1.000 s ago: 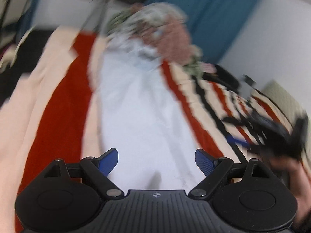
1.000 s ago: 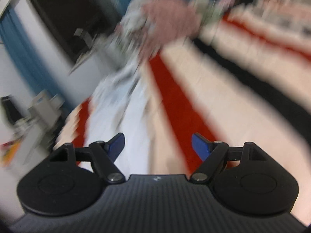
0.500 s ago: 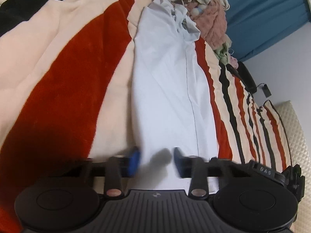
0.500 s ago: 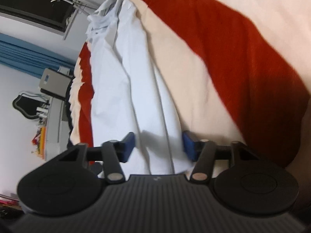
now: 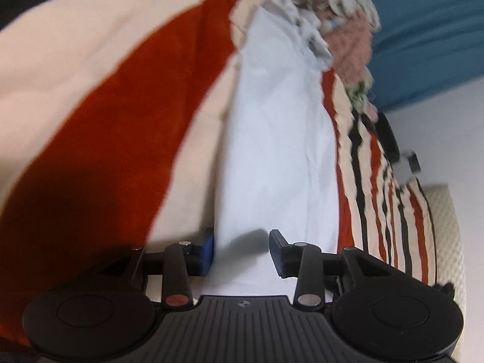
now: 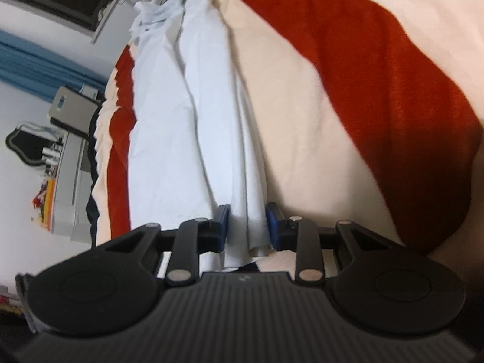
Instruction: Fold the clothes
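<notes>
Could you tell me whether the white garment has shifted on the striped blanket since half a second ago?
No. The white garment lies along the same red stripe of the striped blanket.

Brightness: I see even, soft indoor light; both views are well lit.
Shadows: the left gripper casts a grey patch on the white garment; the striped blanket goes dark at near left, and in the right view at near right.
Blur: both frames are smeared by motion, worst on the clothes pile.
Distortion: fisheye bends stripes and walls at the edges.
Glare: I can find none.
</notes>
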The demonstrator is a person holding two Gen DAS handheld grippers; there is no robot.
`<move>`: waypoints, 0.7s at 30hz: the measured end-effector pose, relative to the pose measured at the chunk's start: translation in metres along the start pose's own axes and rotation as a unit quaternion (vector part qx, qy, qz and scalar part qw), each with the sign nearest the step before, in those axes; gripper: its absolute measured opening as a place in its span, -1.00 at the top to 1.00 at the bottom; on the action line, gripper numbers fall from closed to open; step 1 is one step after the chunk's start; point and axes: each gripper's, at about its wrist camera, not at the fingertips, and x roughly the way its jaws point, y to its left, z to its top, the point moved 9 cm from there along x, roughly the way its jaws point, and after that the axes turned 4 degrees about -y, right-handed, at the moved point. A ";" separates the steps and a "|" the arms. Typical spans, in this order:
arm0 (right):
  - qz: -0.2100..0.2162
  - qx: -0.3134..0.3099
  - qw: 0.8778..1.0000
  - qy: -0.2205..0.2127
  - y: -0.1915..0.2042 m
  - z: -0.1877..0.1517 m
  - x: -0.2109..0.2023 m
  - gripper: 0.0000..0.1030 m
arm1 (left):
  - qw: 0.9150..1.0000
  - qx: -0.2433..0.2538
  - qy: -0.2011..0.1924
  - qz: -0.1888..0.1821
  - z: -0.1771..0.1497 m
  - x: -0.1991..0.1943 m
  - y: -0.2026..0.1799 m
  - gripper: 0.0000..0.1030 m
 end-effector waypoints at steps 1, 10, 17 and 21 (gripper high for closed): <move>0.003 -0.002 1.000 -0.003 0.002 -0.001 -0.002 0.44 | 1.000 0.009 0.004 0.000 -0.003 0.003 -0.003 0.22; 0.045 0.042 0.997 -0.048 0.014 0.011 -0.029 0.81 | 0.996 -0.062 -0.028 -0.049 0.006 -0.016 -0.005 0.94; 0.120 0.017 0.987 -0.103 0.077 0.057 -0.090 0.82 | 0.981 -0.086 -0.100 -0.142 0.051 -0.079 -0.064 0.95; 0.172 -0.012 0.975 -0.138 0.114 0.078 -0.141 0.83 | 0.973 -0.069 -0.130 -0.176 0.062 -0.120 -0.106 0.95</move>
